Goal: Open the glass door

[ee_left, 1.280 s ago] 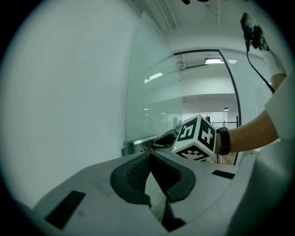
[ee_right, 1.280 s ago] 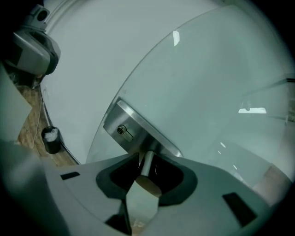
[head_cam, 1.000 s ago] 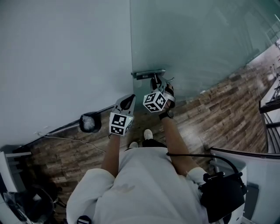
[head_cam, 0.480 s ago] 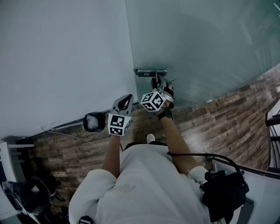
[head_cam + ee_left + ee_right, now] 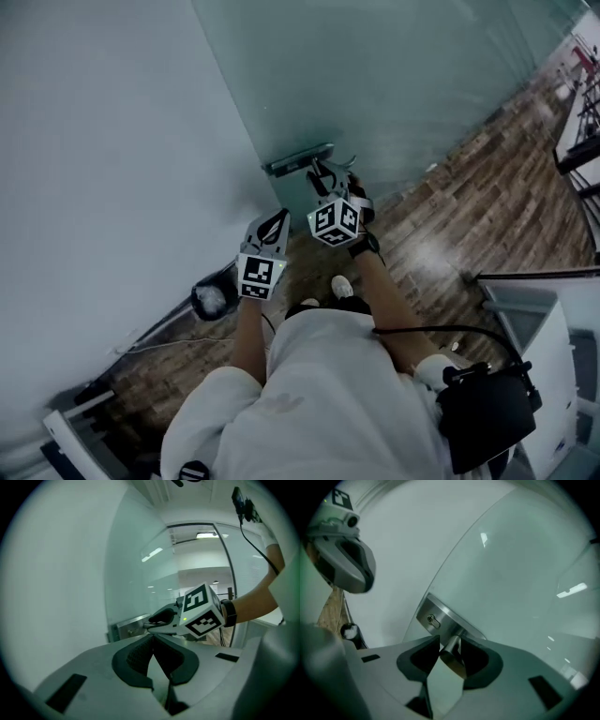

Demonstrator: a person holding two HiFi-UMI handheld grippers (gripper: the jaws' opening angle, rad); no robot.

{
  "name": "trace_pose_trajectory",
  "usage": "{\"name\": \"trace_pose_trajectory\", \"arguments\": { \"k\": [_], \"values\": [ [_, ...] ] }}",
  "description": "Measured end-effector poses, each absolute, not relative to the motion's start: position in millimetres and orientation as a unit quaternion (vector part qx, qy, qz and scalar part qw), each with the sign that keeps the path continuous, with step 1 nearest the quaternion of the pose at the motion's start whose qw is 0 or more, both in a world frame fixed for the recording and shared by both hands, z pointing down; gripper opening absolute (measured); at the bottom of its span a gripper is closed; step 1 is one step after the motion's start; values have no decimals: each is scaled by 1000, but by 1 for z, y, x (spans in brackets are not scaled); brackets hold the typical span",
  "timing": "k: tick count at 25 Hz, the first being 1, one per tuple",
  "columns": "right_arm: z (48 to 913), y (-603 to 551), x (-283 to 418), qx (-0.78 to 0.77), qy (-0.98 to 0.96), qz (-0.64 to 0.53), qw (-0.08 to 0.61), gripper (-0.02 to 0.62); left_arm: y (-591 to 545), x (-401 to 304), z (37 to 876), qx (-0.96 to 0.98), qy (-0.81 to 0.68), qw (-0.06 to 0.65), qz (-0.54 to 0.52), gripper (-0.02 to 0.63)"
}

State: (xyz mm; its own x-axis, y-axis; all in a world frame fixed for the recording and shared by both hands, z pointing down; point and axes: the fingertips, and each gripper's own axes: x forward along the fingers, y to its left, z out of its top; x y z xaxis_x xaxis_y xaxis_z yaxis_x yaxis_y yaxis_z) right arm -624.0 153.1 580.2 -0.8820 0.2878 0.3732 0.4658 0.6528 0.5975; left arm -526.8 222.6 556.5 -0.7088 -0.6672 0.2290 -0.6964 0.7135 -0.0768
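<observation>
Glass door (image 5: 394,84) far, right of wall (image 5: 94,141); handle (image 5: 451,649) at its left edge. Right gripper (image 5: 321,176) — jaws just been opening, handle loose between them, not squeezed. Left gripper (image 5: 153,640) closed, empty, near-left. Judgement: re-clamp handle squarely before pressing down — then follow door's arc, wrist relaxed.
</observation>
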Motion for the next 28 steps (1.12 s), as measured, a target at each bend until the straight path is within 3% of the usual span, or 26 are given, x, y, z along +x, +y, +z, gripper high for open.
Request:
{"name": "trace_pose_trajectory", "arguments": {
  "k": [9,11,14,21,28],
  "values": [
    [502,19,-451,9,-991,-104,83,113,98,-472,532,562,-823,70,36,5],
    [482,-28,-404,96,-990,-74,73,76,49,-444,530,619,-783,62,32,5],
    [451,-80,-325,211,-974,-47,59,3,-12,-390,503,686,-726,31,24,5],
    [406,-126,-186,343,-938,-40,20,3,-89,-272,437,760,-649,-37,1,5],
    [397,-148,-85,403,-915,-12,-8,3,-126,-172,417,790,-611,-53,-2,5]
  ]
}}
